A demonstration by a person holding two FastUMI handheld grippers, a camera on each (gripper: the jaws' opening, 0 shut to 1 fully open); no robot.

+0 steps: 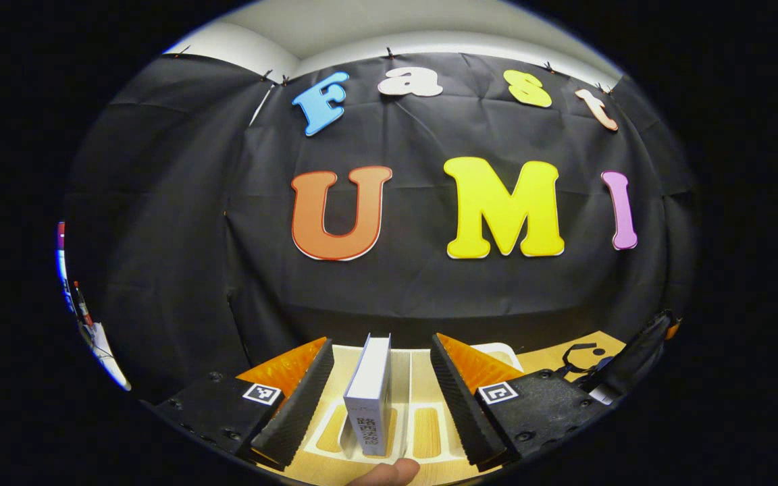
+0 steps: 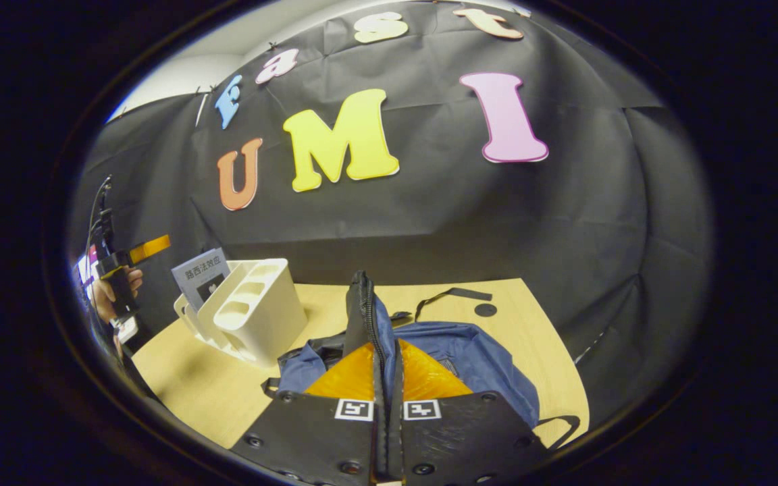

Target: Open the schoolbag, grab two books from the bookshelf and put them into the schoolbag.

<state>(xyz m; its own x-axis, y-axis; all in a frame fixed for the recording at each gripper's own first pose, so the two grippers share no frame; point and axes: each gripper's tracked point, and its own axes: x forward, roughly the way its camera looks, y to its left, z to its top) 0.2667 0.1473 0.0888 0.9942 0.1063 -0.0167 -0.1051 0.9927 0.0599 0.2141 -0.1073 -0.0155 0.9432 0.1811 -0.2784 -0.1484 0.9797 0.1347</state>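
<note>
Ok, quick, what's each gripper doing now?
Left gripper: open, straddling the upright white book.
Right gripper: shut on the blue fabric schoolbag's zipper edge.

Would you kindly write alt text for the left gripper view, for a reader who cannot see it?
The left claw is open, its two fingers either side of an upright white book that stands in a cream slotted bookshelf on a wooden table. Neither finger touches the book yet. Behind hangs the booth's black cloth wall.
</note>
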